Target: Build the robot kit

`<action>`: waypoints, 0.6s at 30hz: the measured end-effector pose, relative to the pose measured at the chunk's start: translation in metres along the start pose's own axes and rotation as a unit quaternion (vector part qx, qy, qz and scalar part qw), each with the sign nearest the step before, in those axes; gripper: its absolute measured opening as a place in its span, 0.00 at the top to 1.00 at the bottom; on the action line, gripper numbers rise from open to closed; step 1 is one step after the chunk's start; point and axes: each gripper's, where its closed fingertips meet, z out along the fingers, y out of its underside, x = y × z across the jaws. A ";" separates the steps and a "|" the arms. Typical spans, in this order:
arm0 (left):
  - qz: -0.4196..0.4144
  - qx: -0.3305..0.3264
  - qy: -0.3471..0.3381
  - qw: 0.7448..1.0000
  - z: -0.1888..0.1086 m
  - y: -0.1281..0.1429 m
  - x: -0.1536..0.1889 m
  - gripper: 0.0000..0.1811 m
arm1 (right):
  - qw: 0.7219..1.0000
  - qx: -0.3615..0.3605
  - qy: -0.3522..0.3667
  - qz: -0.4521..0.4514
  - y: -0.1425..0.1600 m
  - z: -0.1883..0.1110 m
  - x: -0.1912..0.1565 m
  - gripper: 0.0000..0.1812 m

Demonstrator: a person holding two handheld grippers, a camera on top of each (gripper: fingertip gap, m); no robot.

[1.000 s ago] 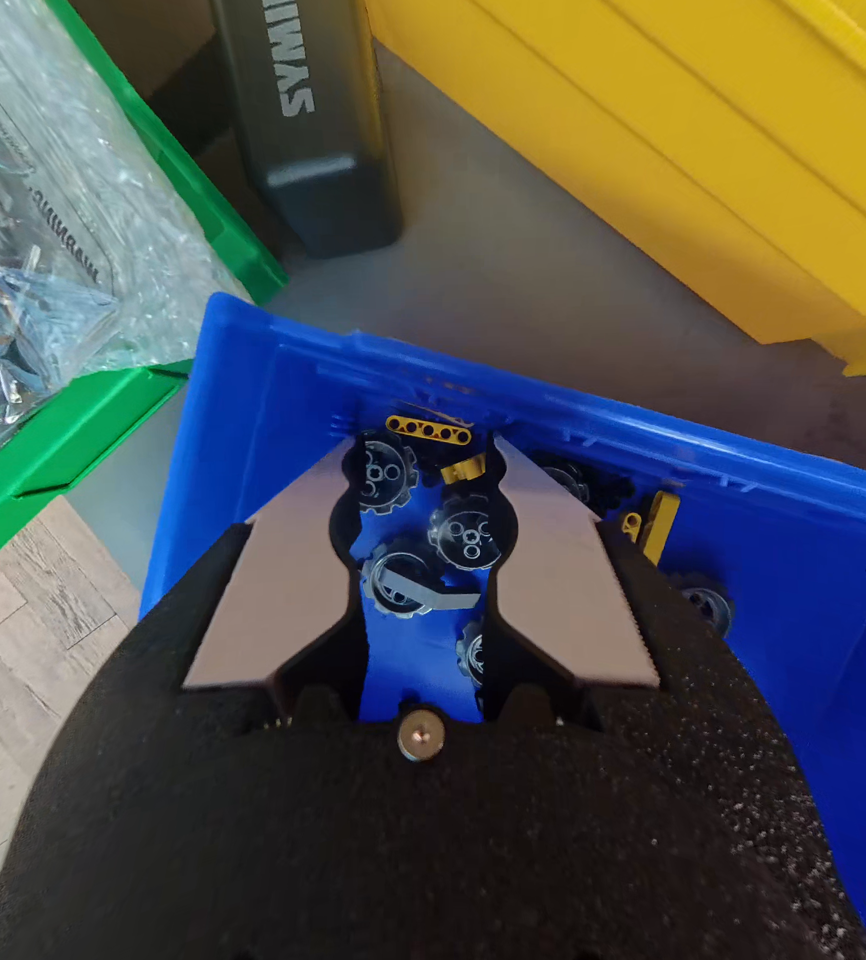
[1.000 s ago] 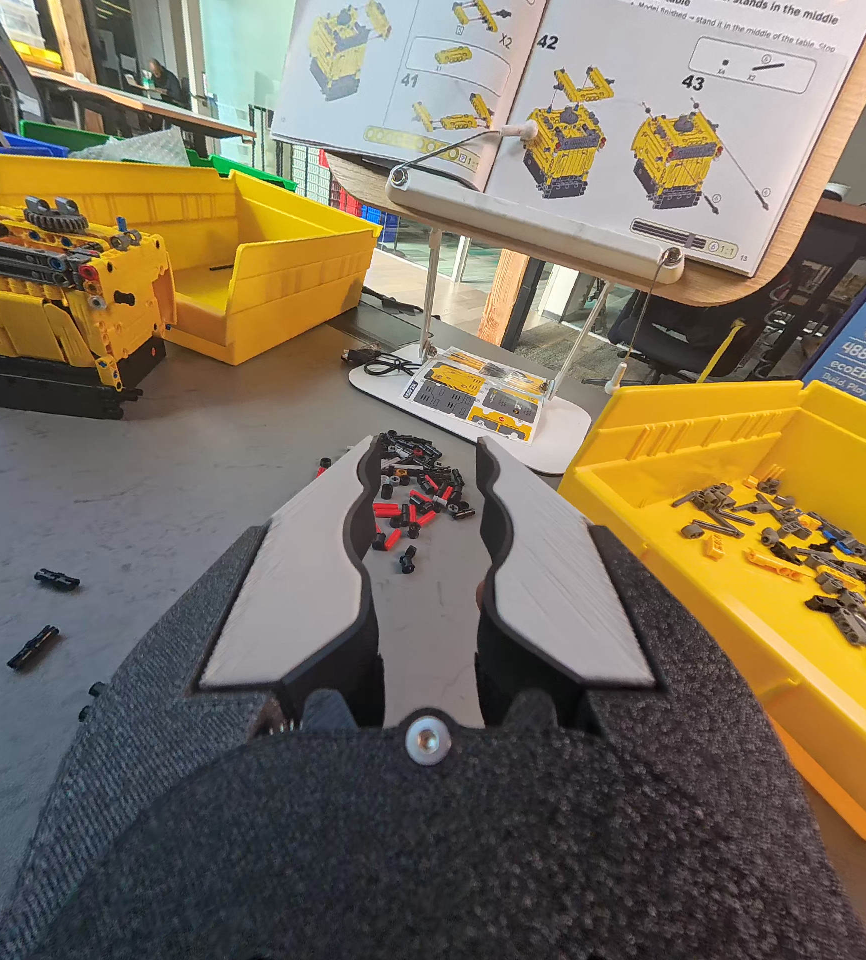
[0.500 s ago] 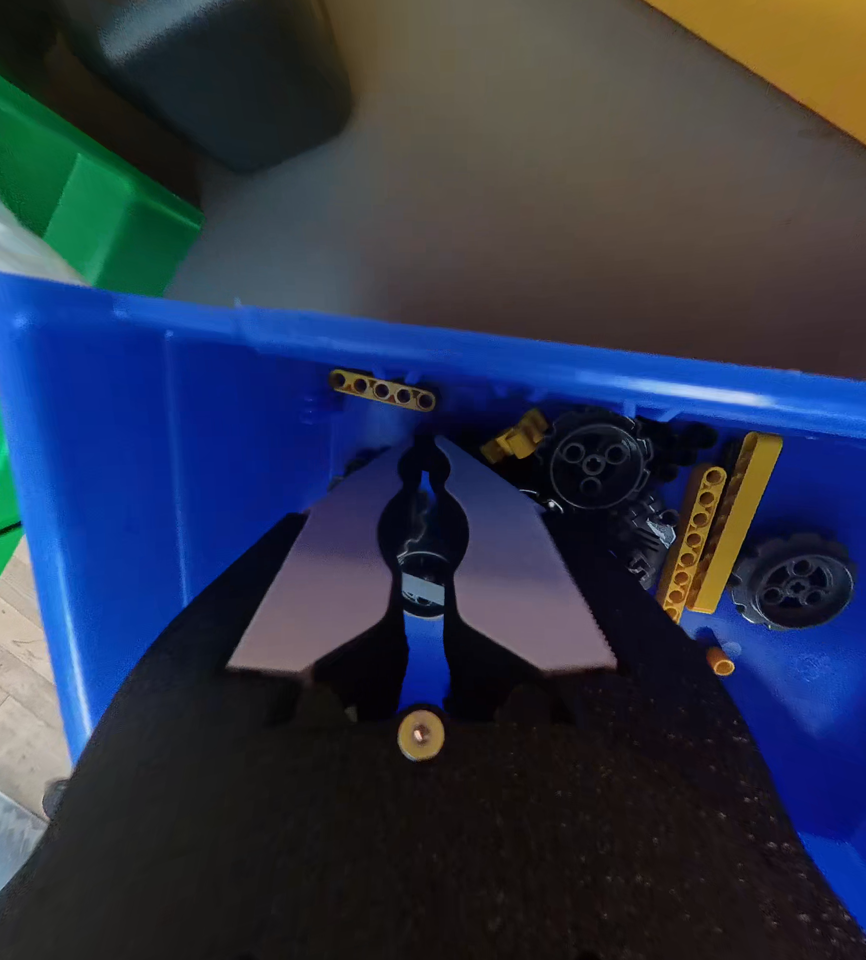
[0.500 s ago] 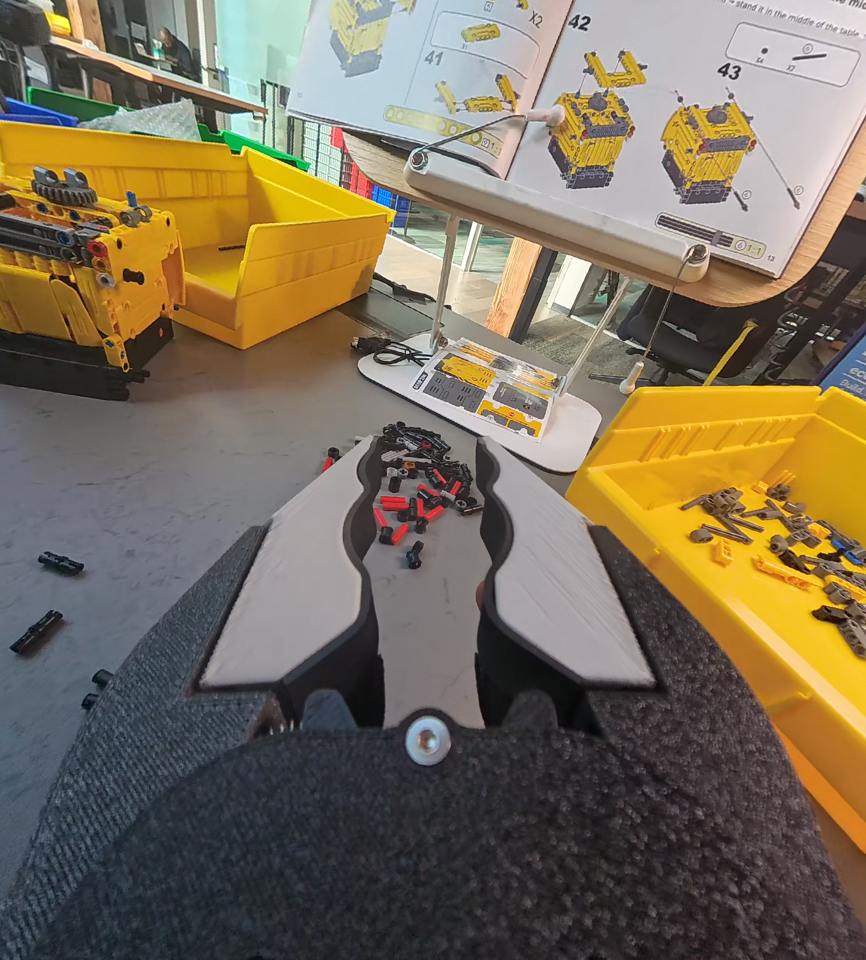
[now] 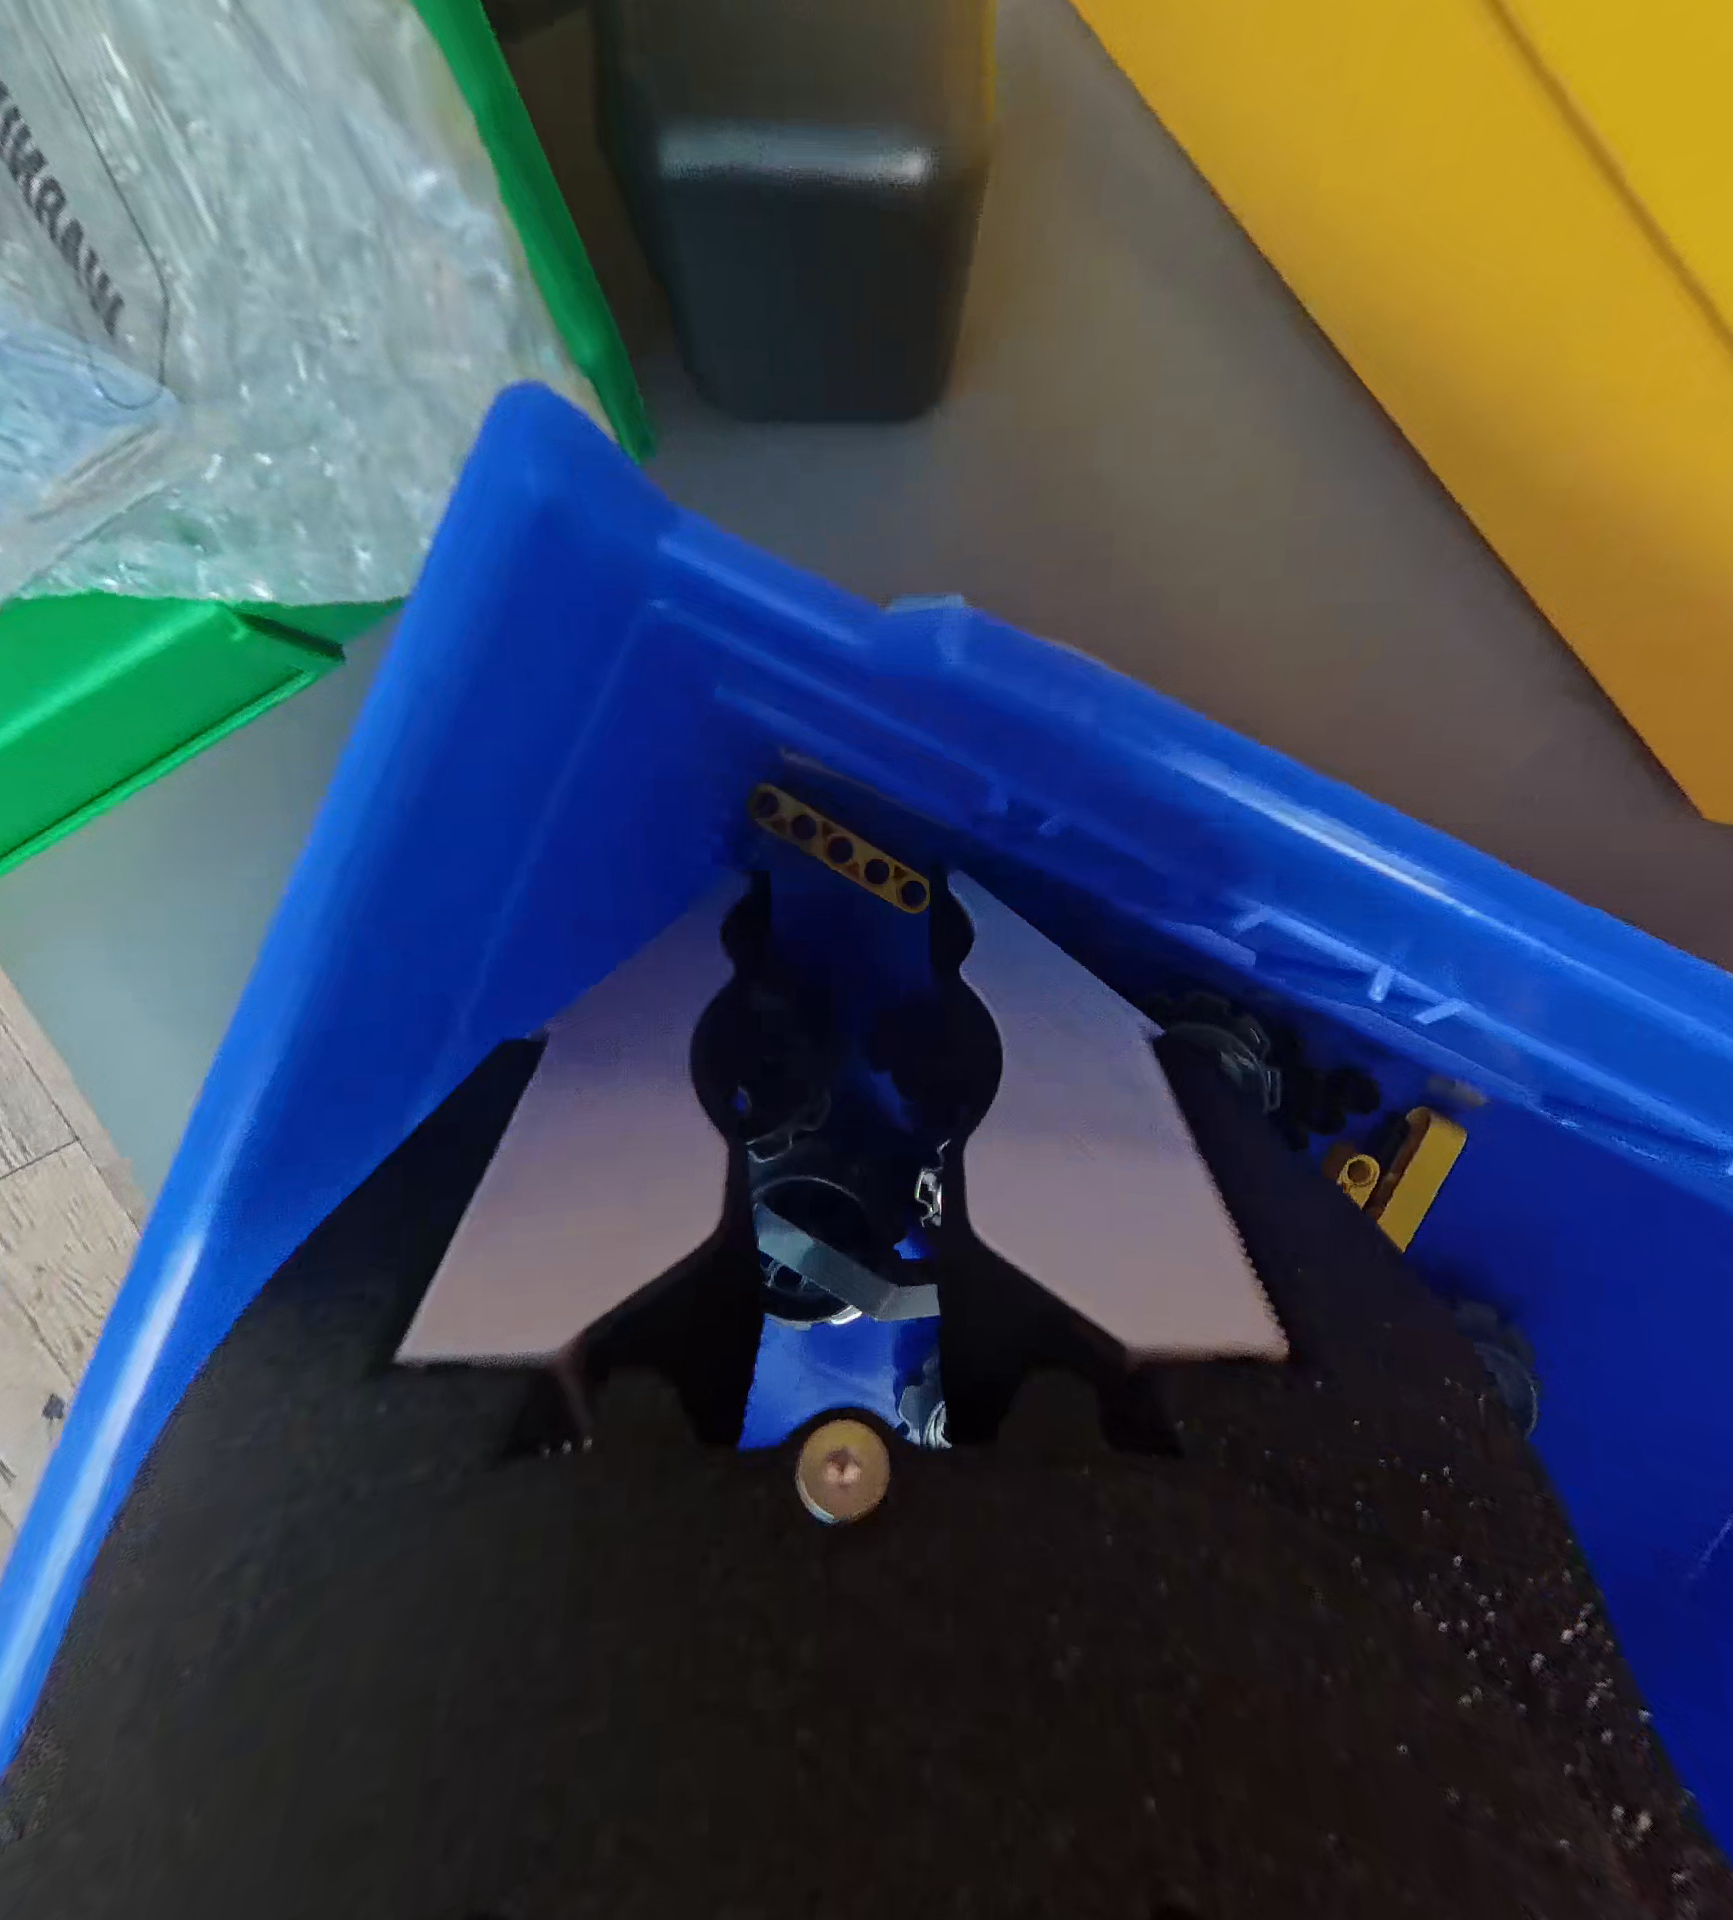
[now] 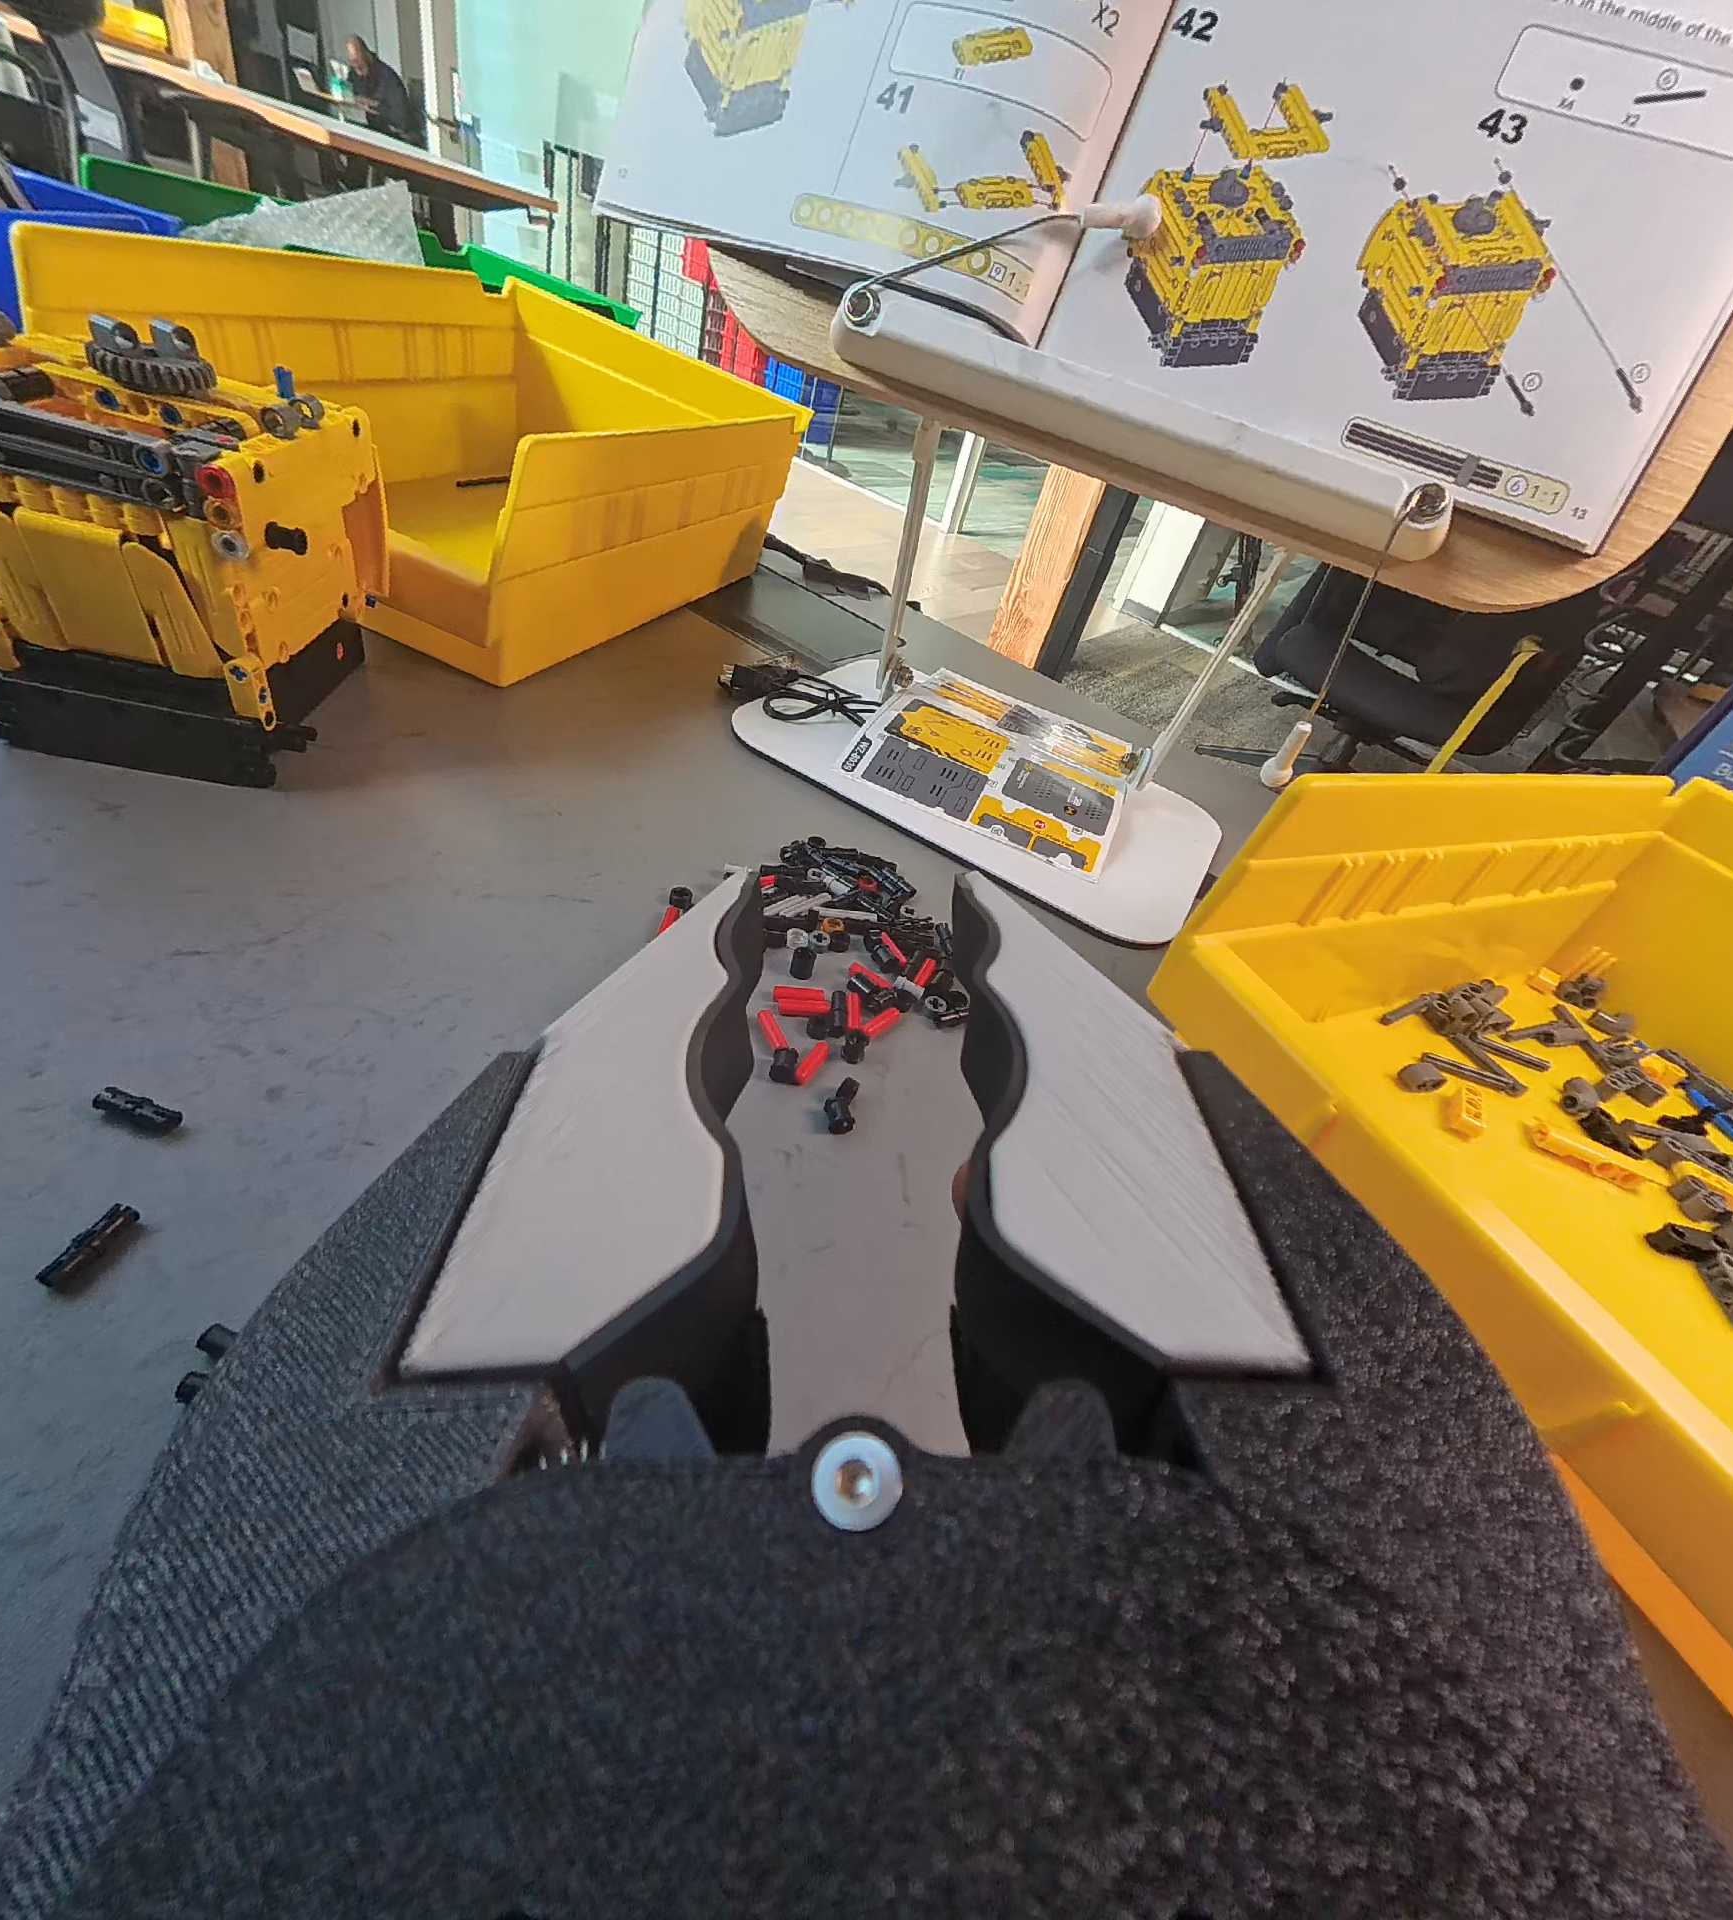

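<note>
My left gripper (image 5: 846, 883) is inside a blue bin (image 5: 1257, 790), near its far corner. Its jaws stand partly apart, with blue bin floor showing between the tips. A yellow holed beam (image 5: 838, 850) lies just past the tips. A black toothed wheel with a grey piece (image 5: 820, 1247) shows between the fingers, and I cannot tell if they touch it. My right gripper (image 6: 851, 883) is open and empty above the grey table. A pile of red and black pins (image 6: 841, 997) lies between and just beyond its tips.
A green bin (image 5: 114, 707) of plastic bags, a black box (image 5: 800, 260) and a yellow bin (image 5: 1464, 364) surround the blue bin. In the right wrist view a yellow block model (image 6: 145, 540), an empty yellow bin (image 6: 581, 488), a booklet stand (image 6: 1153, 862) and a yellow parts bin (image 6: 1309, 935) ring the pins. Two loose black pins (image 6: 137, 1110) lie left. Tip to tip, the grippers are about 55 centimetres apart. To reach the yellow block model (image 6: 145, 540) in a straight line is about 20 centimetres for my right fingers, about 35 centimetres for my left.
The left gripper dipped deep into the blue bin with its jaws nearly shut, then drew back with them parted, narrower than a second ago. The right gripper edged closer to the pins.
</note>
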 end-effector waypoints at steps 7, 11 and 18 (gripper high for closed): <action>0.023 -0.046 -0.012 0.999 -0.001 0.016 0.004 0.95 | 1.000 0.001 -0.004 -0.001 0.000 0.000 -0.001 0.80; 0.042 -0.072 -0.031 0.996 -0.008 0.022 -0.003 0.96 | 1.000 0.000 -0.007 0.000 0.000 0.000 -0.002 0.80; 0.024 -0.056 -0.033 0.998 -0.002 0.014 -0.005 0.91 | 1.000 0.000 -0.009 0.000 0.000 0.000 -0.002 0.80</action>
